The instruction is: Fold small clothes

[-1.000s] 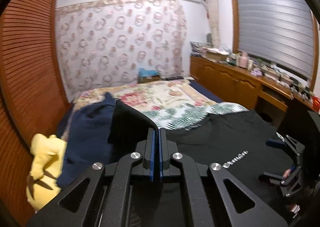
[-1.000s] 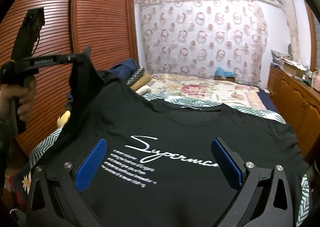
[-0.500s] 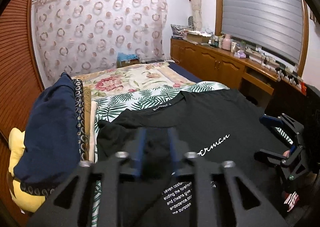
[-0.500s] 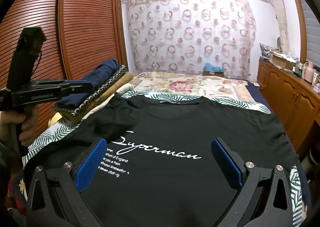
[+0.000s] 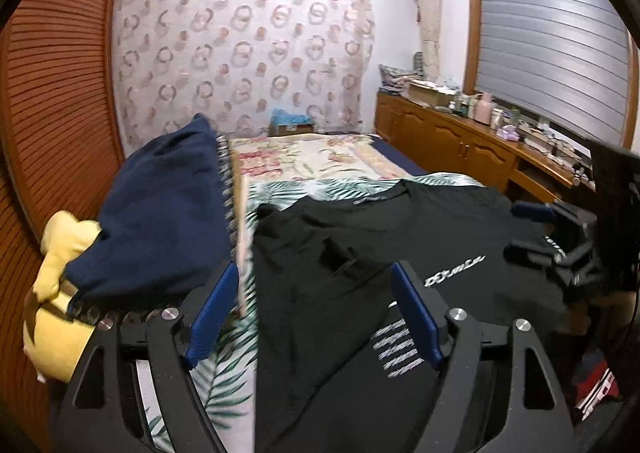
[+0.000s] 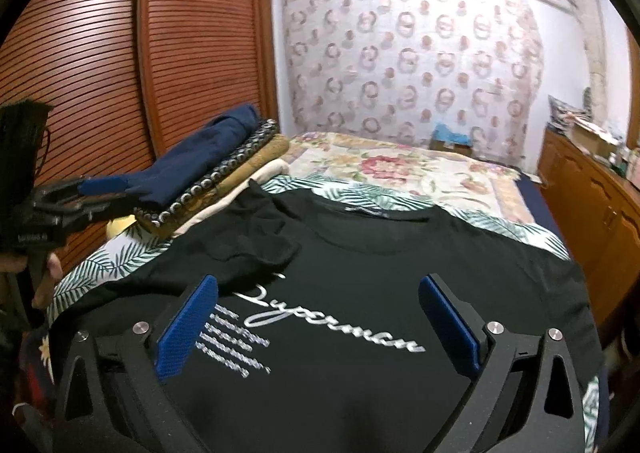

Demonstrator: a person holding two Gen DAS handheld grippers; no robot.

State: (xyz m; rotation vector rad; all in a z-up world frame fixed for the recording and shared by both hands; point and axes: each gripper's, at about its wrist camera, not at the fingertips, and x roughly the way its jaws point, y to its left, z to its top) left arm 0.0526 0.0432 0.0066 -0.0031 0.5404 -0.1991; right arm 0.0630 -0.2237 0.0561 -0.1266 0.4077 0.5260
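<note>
A black T-shirt (image 5: 400, 237) with white "Superman" script lies front up on the bed (image 5: 224, 393). Its left sleeve (image 6: 256, 249) is folded inward over the chest. My left gripper (image 5: 314, 313) hovers over that side of the shirt; its jaws are opening and no cloth is between the blue pads. In the right wrist view the left gripper (image 6: 92, 195) shows at the far left, held by a hand. My right gripper (image 6: 318, 325) stands open above the shirt's (image 6: 400, 273) printed front, holding nothing. It also shows at the right edge (image 5: 528, 231) of the left wrist view.
A stack of folded clothes (image 6: 216, 173), navy on top, sits on the bed beside the shirt's left shoulder, with a yellow plush (image 5: 56, 293) next to it. Wooden slatted wardrobe doors (image 6: 180, 53) line the left; a cluttered wooden cabinet (image 5: 460, 145) runs along the right.
The left gripper, shut on the raised sleeve a second ago, came down, let the sleeve drop onto the shirt and opened wide. The right gripper stayed open.
</note>
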